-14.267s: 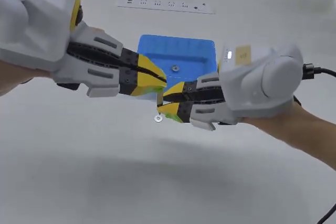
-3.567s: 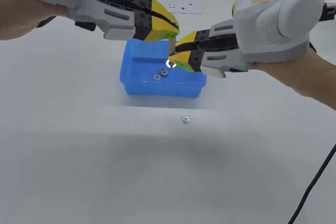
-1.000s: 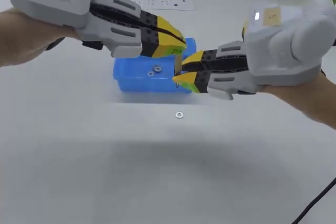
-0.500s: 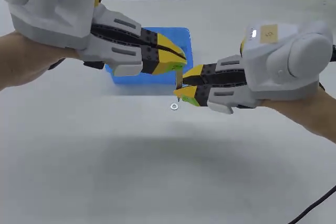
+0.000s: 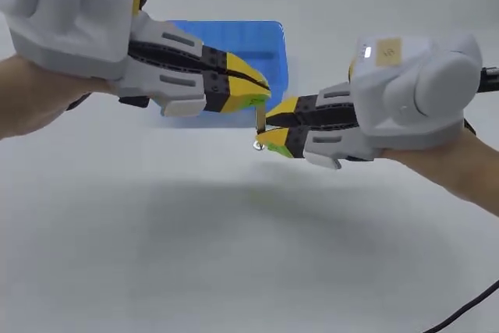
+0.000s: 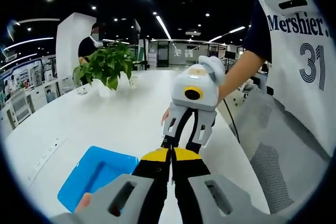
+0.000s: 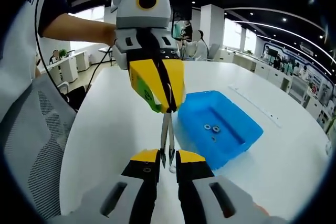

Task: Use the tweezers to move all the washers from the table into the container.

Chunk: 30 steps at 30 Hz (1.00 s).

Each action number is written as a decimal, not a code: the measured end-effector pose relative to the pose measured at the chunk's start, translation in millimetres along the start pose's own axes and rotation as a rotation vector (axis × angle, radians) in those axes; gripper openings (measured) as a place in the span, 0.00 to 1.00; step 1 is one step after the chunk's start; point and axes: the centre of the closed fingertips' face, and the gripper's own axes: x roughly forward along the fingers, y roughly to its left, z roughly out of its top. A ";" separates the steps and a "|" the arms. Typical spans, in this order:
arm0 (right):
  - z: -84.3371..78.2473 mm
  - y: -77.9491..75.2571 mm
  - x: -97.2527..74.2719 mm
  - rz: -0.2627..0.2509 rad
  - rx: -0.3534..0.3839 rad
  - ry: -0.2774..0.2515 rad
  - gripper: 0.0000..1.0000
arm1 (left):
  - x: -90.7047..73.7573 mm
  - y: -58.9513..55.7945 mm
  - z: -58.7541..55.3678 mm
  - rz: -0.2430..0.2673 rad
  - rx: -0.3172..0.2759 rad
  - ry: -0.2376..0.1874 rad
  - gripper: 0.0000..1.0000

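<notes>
**Tweezers touch down on the loose washer**

The left gripper (image 5: 261,93) has its yellow jaws pressed together on the top end of the tweezers (image 7: 167,140), which hang down from it. The right gripper (image 5: 267,130) comes in from the opposite side. Its jaws are closed in on the two thin legs lower down, one jaw on either side. In the right gripper view the legs run almost together at their tips. I cannot tell whether they already pinch anything.

Right at those tips, in the head view, lies the loose washer (image 5: 258,146), flat on the white table (image 5: 234,255) and partly tucked under the right gripper's lower jaw. Half a second ago it lay just clear of the tips, and a second ago both grippers were up by the container's front wall. Now the pair has come down and the gap to the washer has closed.

The blue container (image 5: 273,44) stands just behind the grippers, and three washers (image 7: 208,127) already lie on its floor.

I take this to be the pickup itself. It is the only washer I can see left on the table, so the job looks close to done. What remains, I'd say, is a firm squeeze from the right gripper, a lift, and a short carry over the near wall. A thin, flat ring like that could easily slip off the tips.
</notes>
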 end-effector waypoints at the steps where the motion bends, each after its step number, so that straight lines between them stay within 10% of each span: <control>1: -0.7 -0.6 0.7 -0.001 0.000 0.000 0.13 | 0.7 0.2 -0.9 -0.001 0.000 0.001 0.05; 30: -14.1 -0.5 7.8 0.011 0.019 0.029 0.13 | 6.3 3.3 -16.6 -0.026 0.008 0.026 0.05</control>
